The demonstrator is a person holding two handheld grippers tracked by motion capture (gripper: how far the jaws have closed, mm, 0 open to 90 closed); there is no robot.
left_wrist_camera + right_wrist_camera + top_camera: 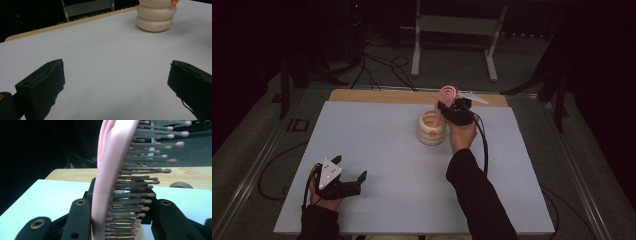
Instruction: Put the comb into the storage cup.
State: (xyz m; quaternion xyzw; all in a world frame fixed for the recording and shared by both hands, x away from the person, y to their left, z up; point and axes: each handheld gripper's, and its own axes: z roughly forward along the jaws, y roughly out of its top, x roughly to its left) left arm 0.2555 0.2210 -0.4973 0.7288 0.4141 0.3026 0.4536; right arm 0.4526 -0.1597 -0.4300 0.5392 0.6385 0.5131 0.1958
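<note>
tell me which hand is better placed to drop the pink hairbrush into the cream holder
Right. The right gripper is shut on the pink hairbrush, whose handle already points down into the cream holder. The left gripper rests open at the table's near left.

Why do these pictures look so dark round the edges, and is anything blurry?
High view: the white table is lit while the room beyond is near black. Left gripper view: the cream holder looks sharp, the near tongs soft. Right gripper view: the pink hairbrush is so close that its upper bristles blur.
</note>
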